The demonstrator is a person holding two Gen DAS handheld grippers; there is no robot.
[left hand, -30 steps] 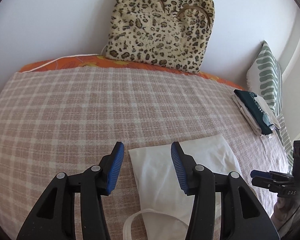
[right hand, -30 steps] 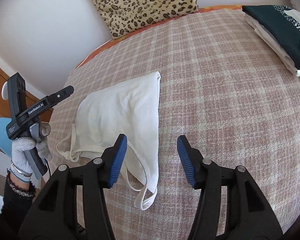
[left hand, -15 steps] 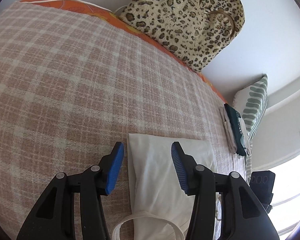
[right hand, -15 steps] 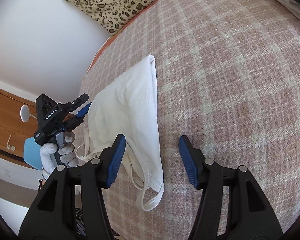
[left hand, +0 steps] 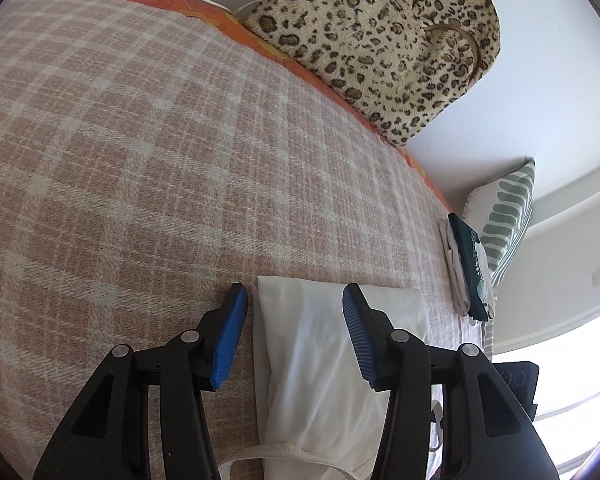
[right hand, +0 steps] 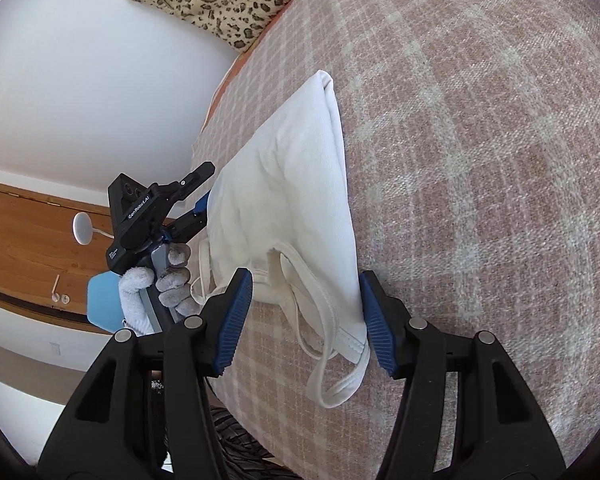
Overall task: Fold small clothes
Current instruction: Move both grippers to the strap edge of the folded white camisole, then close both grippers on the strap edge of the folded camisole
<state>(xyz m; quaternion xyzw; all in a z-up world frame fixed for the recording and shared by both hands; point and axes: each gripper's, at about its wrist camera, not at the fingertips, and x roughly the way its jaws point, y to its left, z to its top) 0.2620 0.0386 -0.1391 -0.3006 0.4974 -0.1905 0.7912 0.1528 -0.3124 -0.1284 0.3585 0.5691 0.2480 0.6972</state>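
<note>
A: Left gripper (left hand: 292, 320), black frame with blue ribbed pads: jaws stand apart, nothing pinched. They straddle the far left corner of the white ribbed cotton camisole (left hand: 320, 360), which lies already folded lengthwise on the pink-and-cream plaid blanket (left hand: 140, 160).

B: Right gripper (right hand: 306, 320), same build, jaws likewise parted and empty. The camisole's strap end (right hand: 328, 360) sits between the pads, one pad close to the folded edge; whether it touches the cloth cannot be told. In this view the left gripper (right hand: 198, 196) shows at 9 o'clock, held by a grey-gloved hand (right hand: 160, 284), at the garment's other side.

A: Risks, as judged: the loose straps hang toward the blanket edge at 6 o'clock; a closing pad could take only a strap, or only the top layer, and the fold would open on lifting. Uneven lift between the two ends would skew the next fold.

B: Surroundings: leopard-print plush bag (left hand: 380, 40) against the wall at 1 o'clock in the left view; stack of folded clothes, dark green on white (left hand: 466, 268), at 3 o'clock beside a green-striped cushion (left hand: 508, 216). All well apart; nothing blocks the fold path.
</note>
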